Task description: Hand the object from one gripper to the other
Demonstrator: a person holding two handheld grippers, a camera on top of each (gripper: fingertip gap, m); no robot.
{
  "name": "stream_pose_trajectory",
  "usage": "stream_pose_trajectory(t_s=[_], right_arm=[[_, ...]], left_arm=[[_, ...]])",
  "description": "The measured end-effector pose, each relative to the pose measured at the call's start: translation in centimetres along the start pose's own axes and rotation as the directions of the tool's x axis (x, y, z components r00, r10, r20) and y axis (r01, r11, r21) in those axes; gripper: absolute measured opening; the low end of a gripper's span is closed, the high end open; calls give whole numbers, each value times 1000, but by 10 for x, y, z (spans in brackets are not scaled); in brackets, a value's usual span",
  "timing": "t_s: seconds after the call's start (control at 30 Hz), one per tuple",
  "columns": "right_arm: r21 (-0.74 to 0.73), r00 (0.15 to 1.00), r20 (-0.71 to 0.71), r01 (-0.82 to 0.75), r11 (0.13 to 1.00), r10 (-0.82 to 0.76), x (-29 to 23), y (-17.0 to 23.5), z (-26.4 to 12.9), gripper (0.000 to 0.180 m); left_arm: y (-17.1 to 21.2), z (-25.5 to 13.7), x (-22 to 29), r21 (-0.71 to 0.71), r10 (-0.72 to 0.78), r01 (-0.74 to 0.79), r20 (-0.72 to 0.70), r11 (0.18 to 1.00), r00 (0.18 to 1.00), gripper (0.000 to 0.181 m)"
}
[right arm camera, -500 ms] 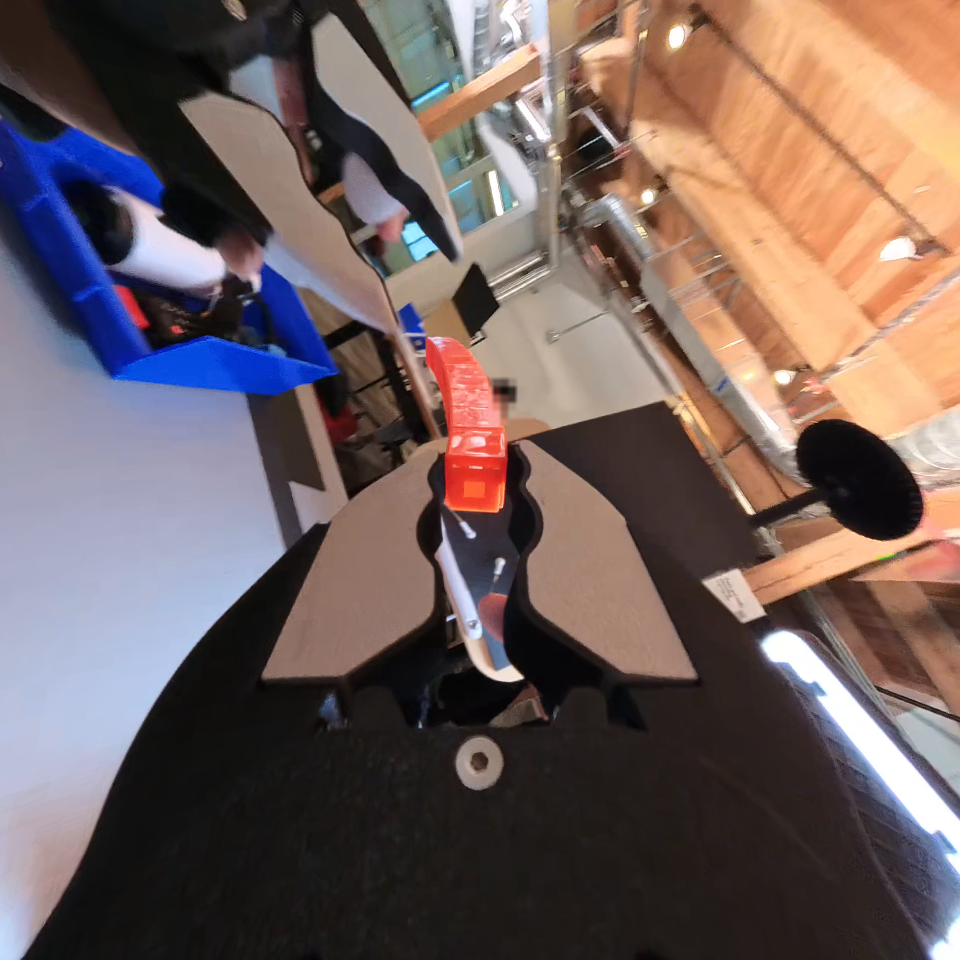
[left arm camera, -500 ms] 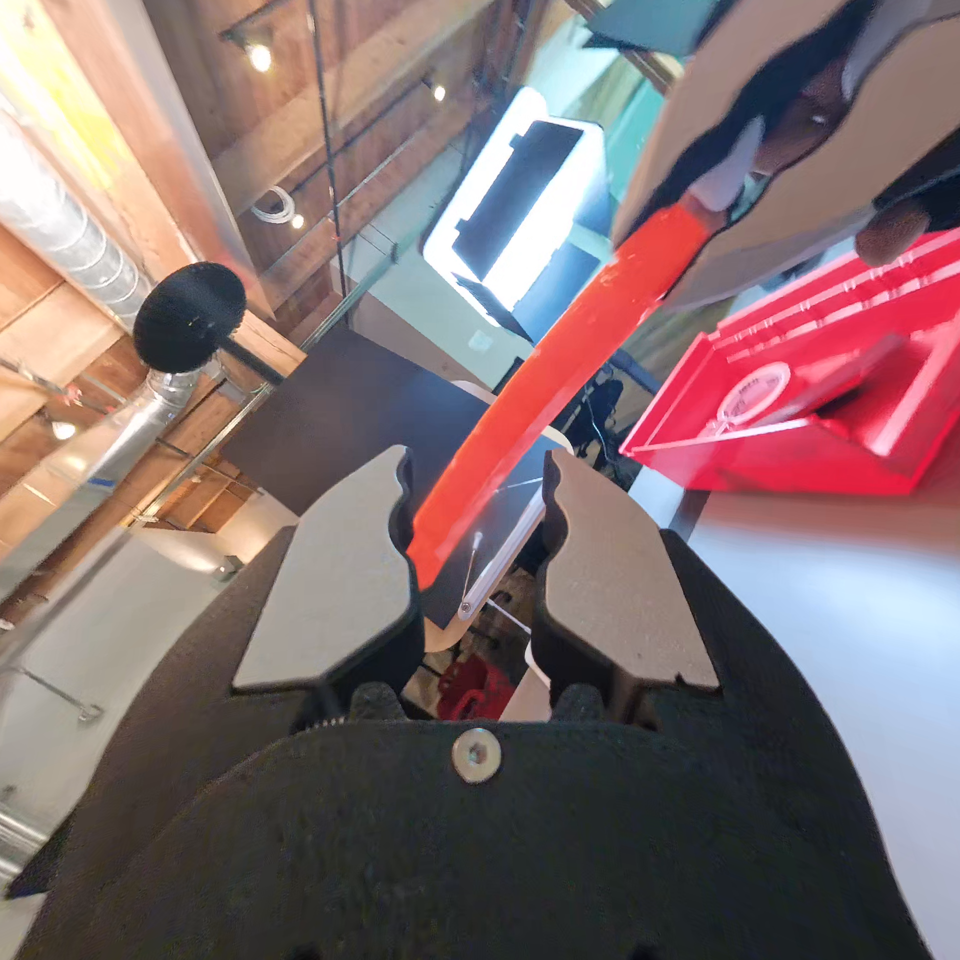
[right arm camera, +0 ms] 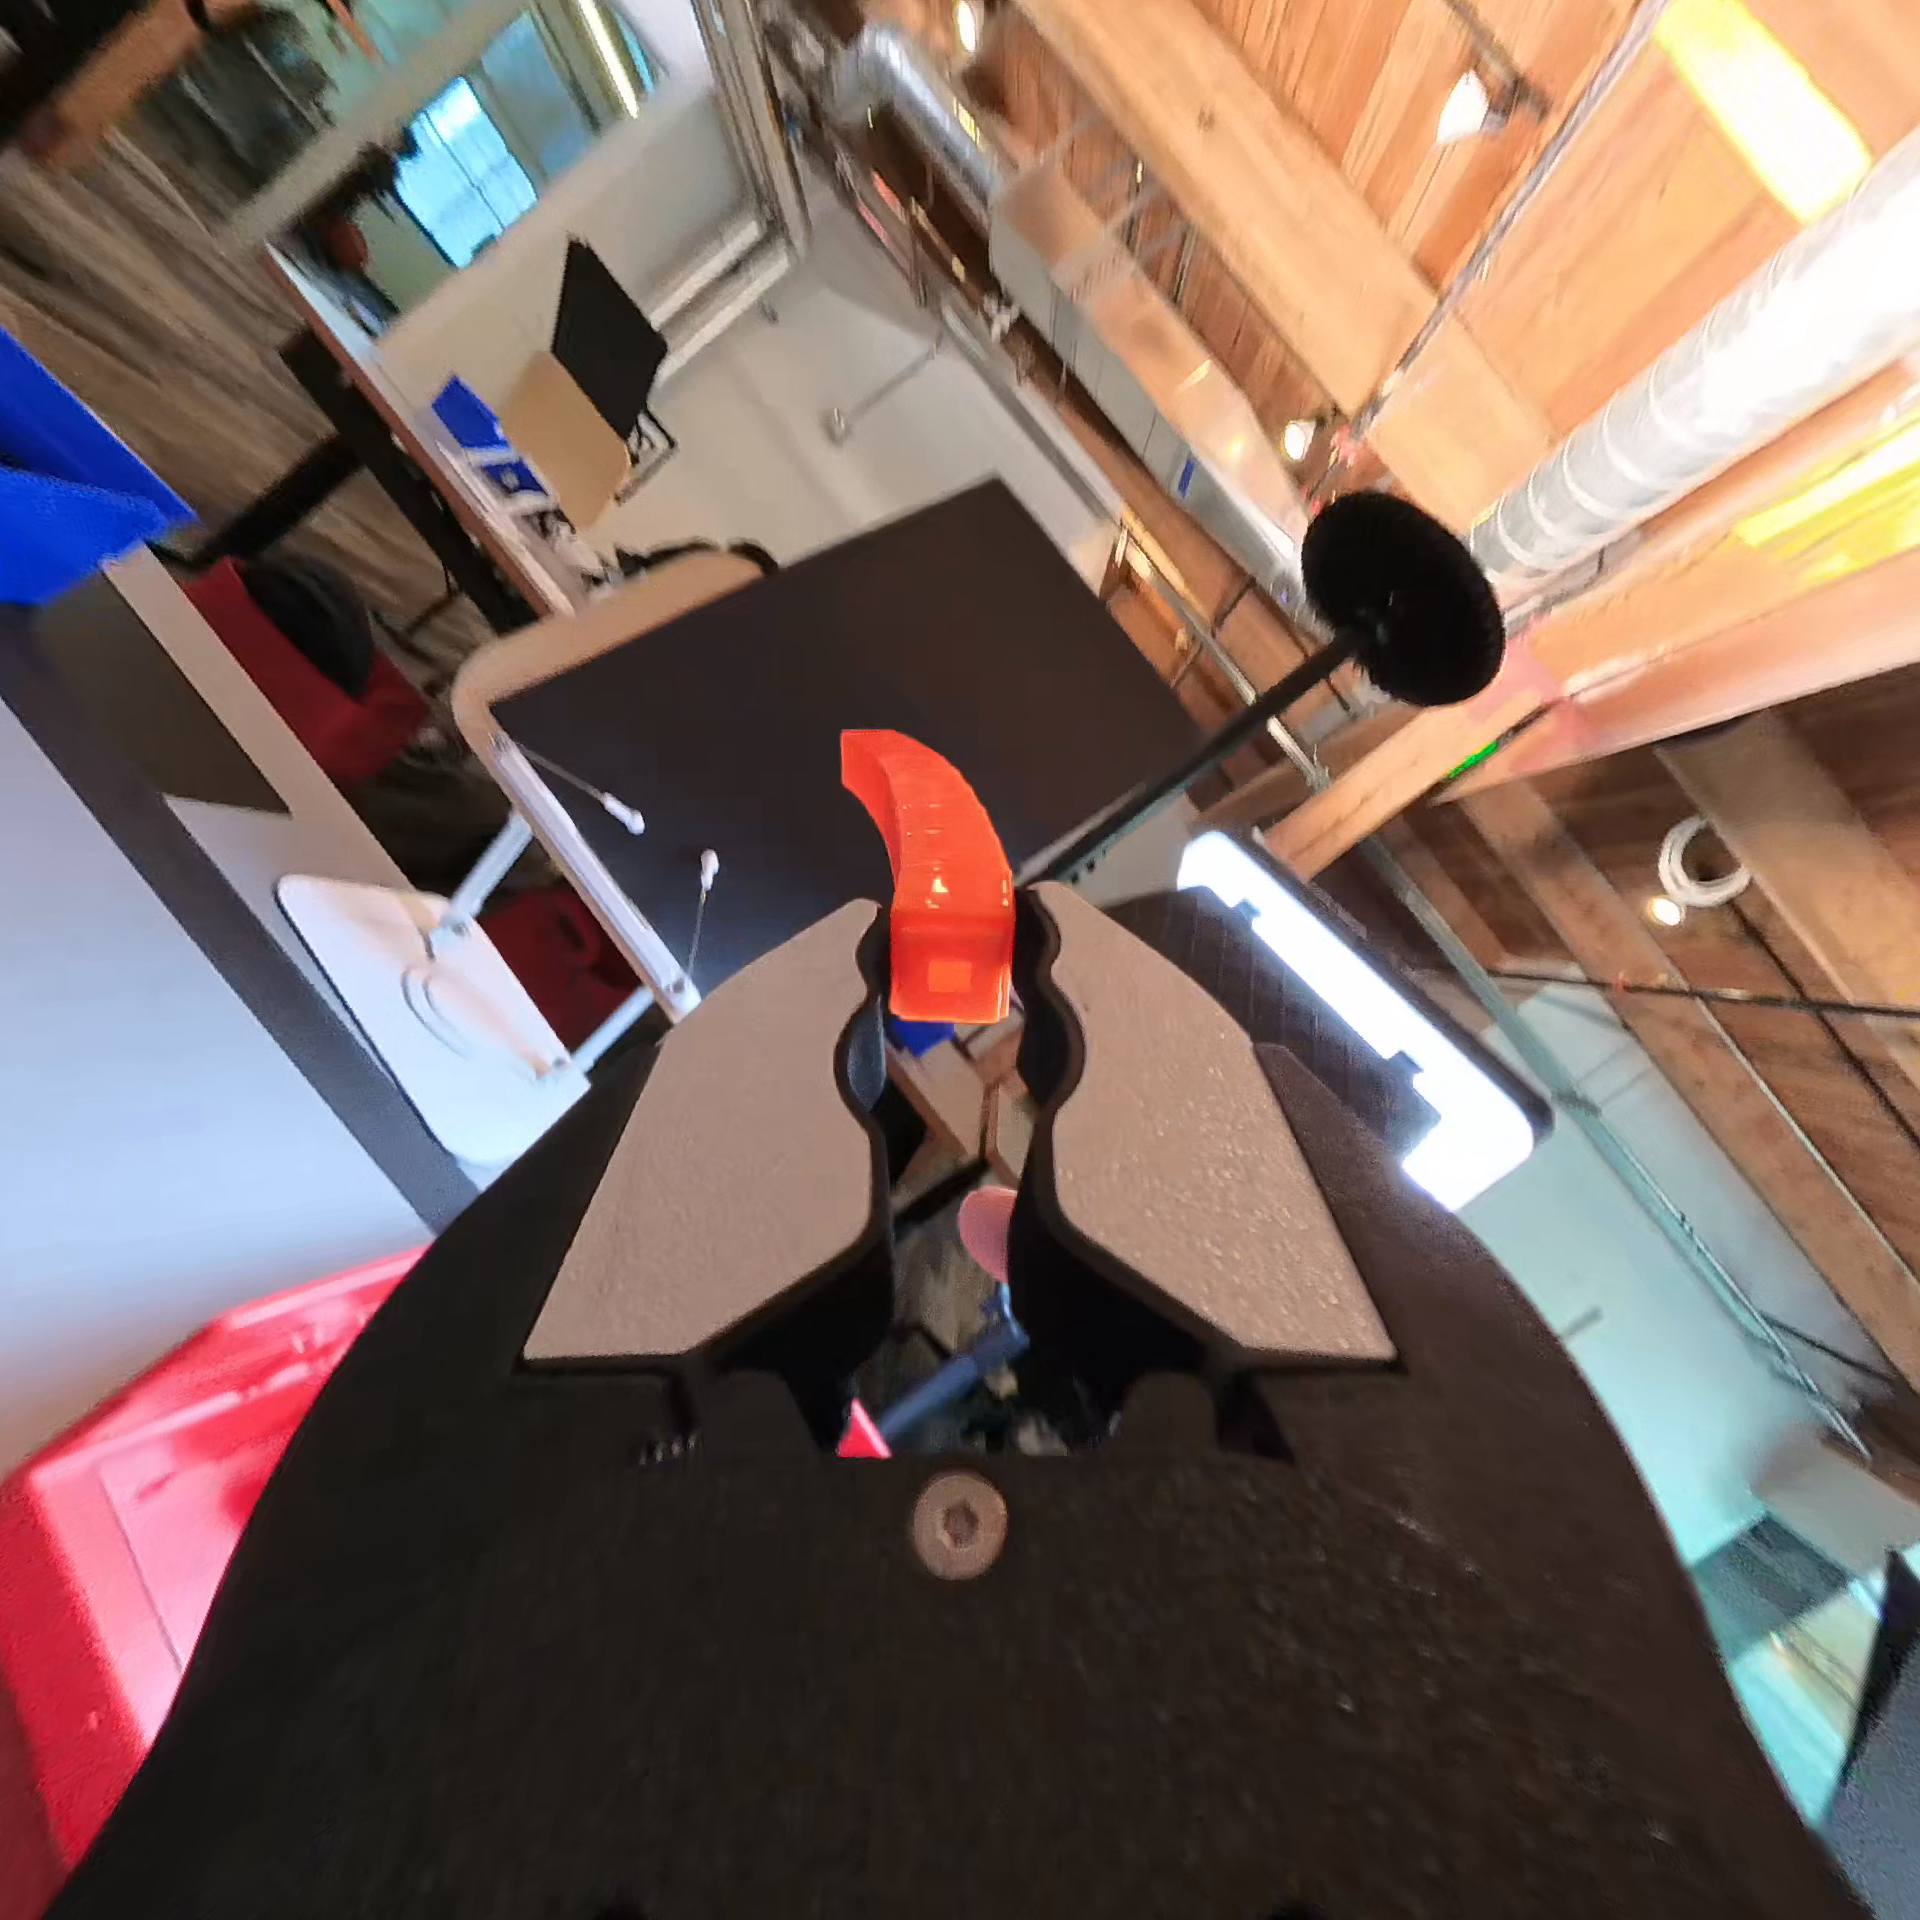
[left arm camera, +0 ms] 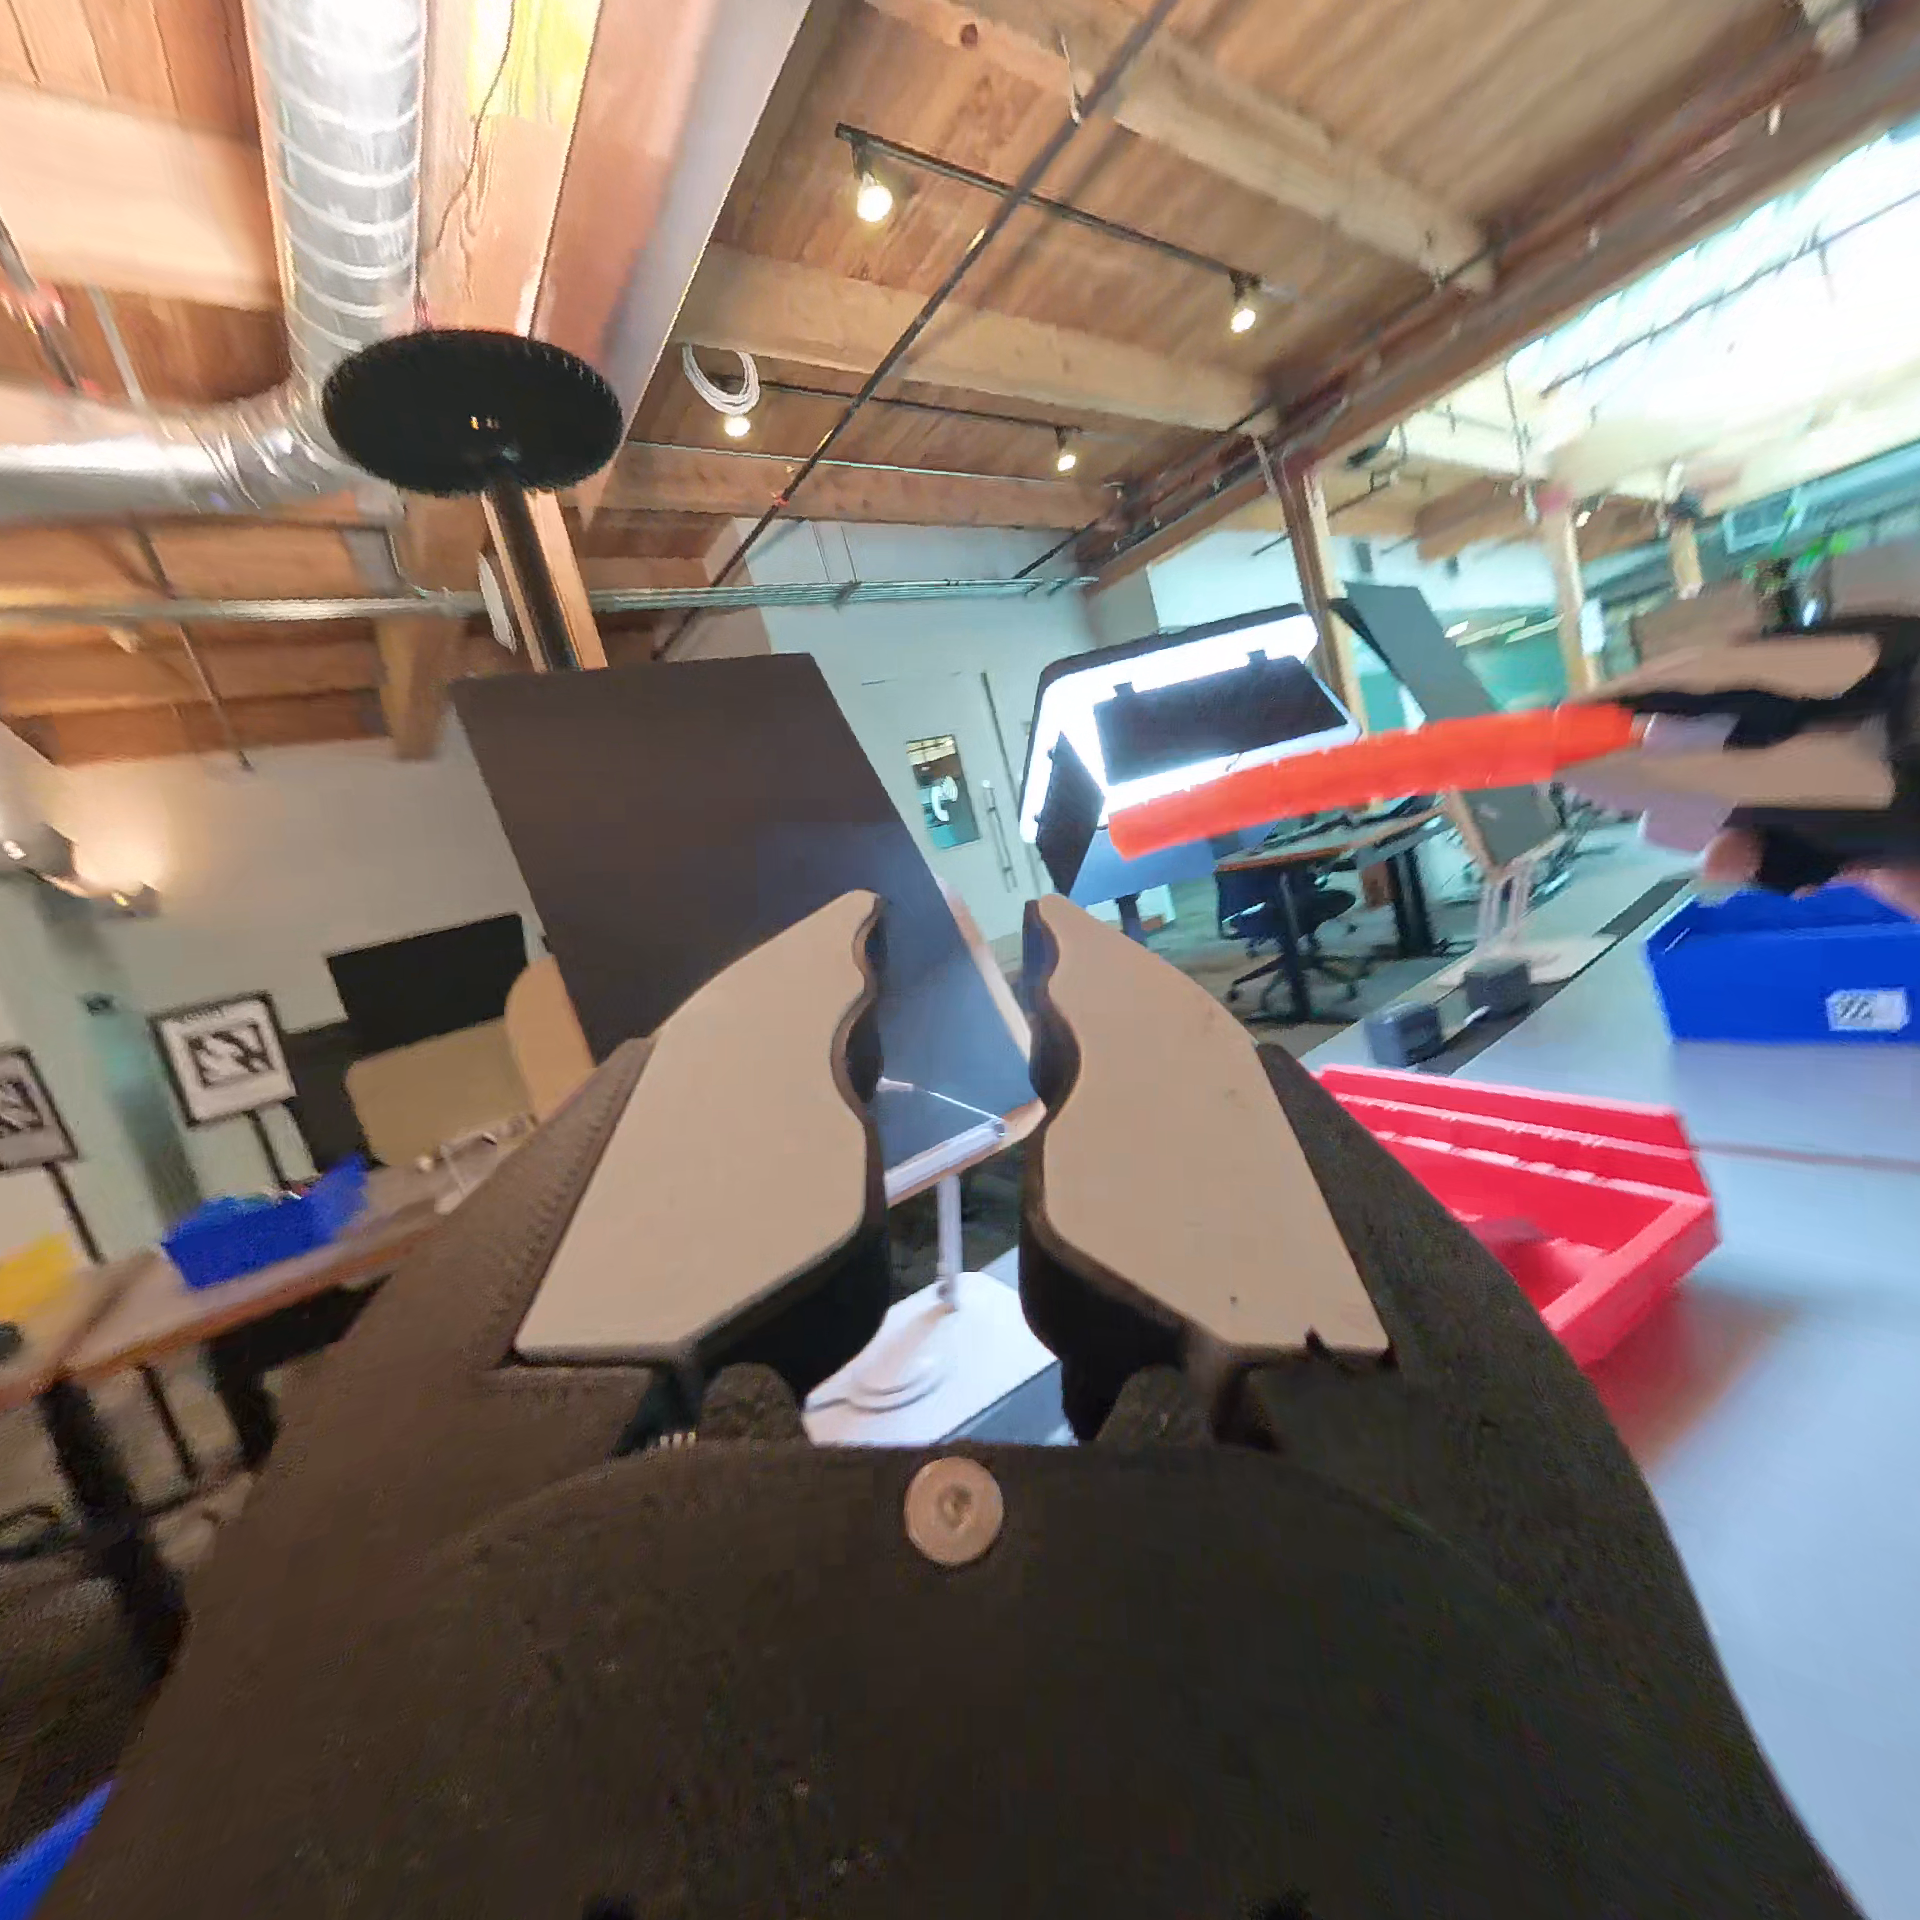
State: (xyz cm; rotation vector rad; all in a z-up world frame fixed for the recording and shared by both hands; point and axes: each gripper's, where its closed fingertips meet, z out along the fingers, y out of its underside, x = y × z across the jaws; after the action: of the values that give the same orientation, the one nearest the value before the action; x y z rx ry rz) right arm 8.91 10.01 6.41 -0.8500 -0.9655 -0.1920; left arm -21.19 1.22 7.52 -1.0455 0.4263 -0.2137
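Observation:
The object is a long, curved orange plastic bar [right arm camera: 940, 883]. My right gripper [right arm camera: 951, 920] is shut on its near end, and the bar arcs up and away beyond the fingertips. In the left wrist view the same bar [left arm camera: 1361, 784] shows at the upper right, held by the right gripper [left arm camera: 1756, 748] and pointing left. My left gripper [left arm camera: 951, 925] is open and empty, with a clear gap between its grey pads. It is below and to the left of the bar's free end, apart from it.
A red tray [left arm camera: 1558, 1184] lies on the grey table [left arm camera: 1766, 1455] to the right of my left gripper, and a blue bin [left arm camera: 1787, 977] stands farther back. The red tray [right arm camera: 156, 1475] also shows low left in the right wrist view. A black panel [left arm camera: 707, 831] stands ahead. Across from one pair of fingers to the other is roughly 30 cm.
The two grippers have drawn apart. The bar's free end was between my left gripper's open jaws; now it is up and to the right, clear of them. The right gripper still holds it.

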Motion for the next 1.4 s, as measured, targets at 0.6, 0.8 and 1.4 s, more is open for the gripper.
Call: stream_pose_trajectory(t_s=[0.6,0.8,1.4], right_arm=[[-573,986,103,-51,818,134,-63,204,19,22],[-643,964,144,-82,762,225,-67,209,10,22],[-888,742,217,-119,444,635,-105,231,-55,33]], left_arm=[[20,3,-15,-19,-190,191,36,981,981,12],[25,7,-10,-35,-191,192,24,981,981,11],[45,17,10,-100,-148,145,-20,984,989,11]])
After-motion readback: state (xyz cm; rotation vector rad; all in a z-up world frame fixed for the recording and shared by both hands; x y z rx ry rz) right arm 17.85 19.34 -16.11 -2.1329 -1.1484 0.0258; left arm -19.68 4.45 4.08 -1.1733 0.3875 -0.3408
